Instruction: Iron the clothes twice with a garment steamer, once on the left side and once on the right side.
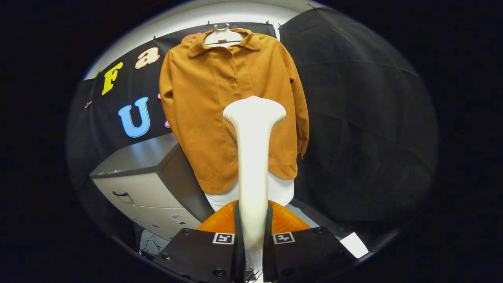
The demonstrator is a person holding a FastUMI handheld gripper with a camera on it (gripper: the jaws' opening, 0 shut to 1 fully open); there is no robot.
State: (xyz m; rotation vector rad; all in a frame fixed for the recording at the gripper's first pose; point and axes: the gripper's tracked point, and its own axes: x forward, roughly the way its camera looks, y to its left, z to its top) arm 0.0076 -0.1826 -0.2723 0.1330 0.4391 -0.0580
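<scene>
Steamer (254,157) stands tight in our tool (253,239), head up, ready for the shirt (212,98) hanging beyond.

Gripper (252,239): blocky housings w/ square fiducial tag on each finger, screws at corners.

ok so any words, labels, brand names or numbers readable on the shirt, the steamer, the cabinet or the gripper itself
None can be read on any of them.
Orange shirt: no print or tag legible.
White garment steamer, clamped between the fingers: plain, no brand showing.
Grey cabinet: some small marks on a lower drawer, too small to read.
Gripper: two square coded markers on its fingers, patterns rather than text.
White slip beside the gripper: blank as far as can be told.
</scene>
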